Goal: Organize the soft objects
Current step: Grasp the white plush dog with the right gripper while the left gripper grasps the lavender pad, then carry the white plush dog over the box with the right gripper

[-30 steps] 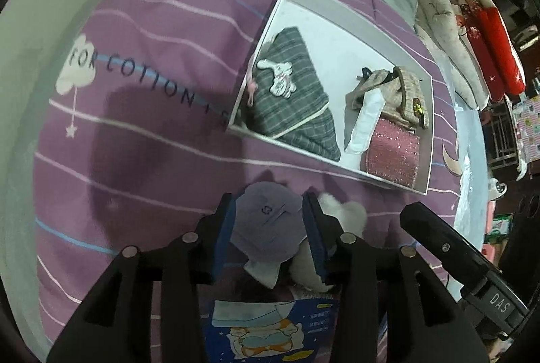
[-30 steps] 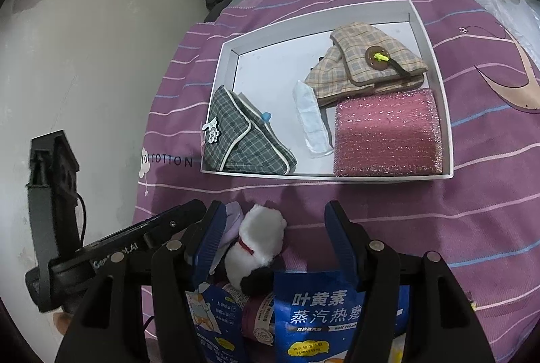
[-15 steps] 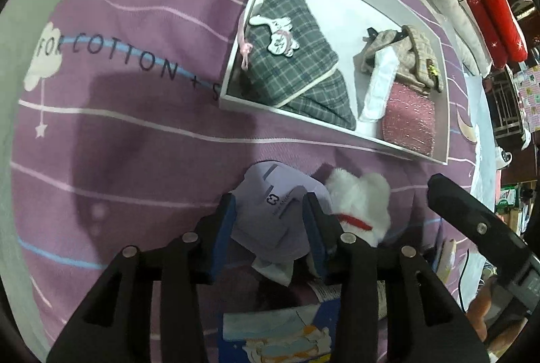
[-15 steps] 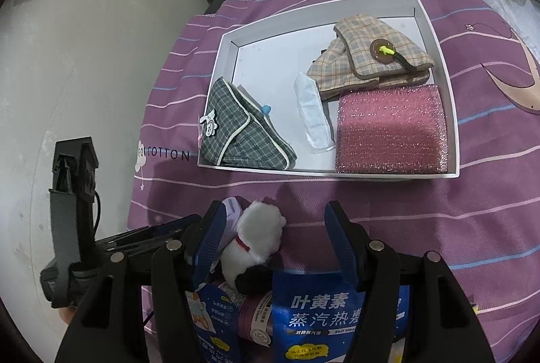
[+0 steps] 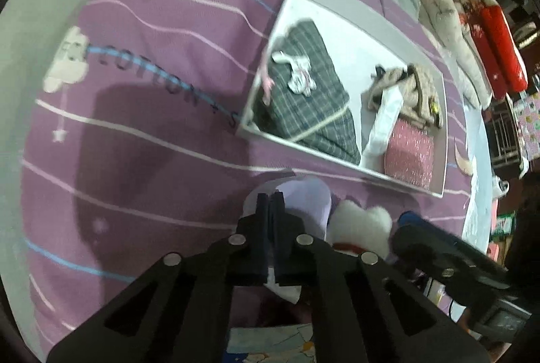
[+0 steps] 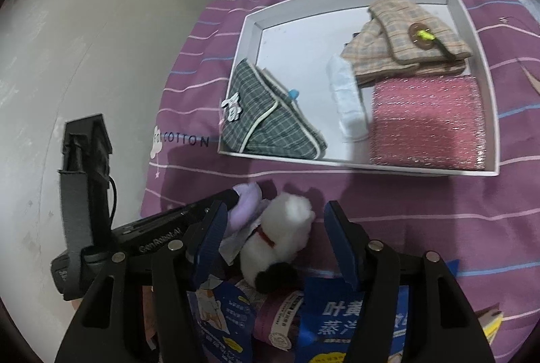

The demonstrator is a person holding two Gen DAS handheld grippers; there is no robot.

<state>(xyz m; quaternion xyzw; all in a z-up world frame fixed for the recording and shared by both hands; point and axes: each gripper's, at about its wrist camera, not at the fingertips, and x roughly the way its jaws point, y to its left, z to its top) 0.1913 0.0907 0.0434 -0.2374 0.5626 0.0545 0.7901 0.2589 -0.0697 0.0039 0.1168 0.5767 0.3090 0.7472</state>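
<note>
Gripping a pale lavender soft pouch between clenched jaws, the left tongs sit low over a purple striped bedspread in the left wrist view; a white plush toy lies just beside the pouch; beyond them a white tray rests on the bed, carrying a green plaid pouch, a beige plaid pouch, a white packet and a pink glitter pad; the picture is blurred; the right tongs' black body enters at lower right.

Seen from the right wrist, the right tongs stand released, jaws spread either side of the white plush toy without touching it; the lavender soft pouch lies just left of the toy, pinched at the tip of the left tongs; blue printed packets lie beneath the jaws; the white tray sits further up the bedspread, near a pale wall.
</note>
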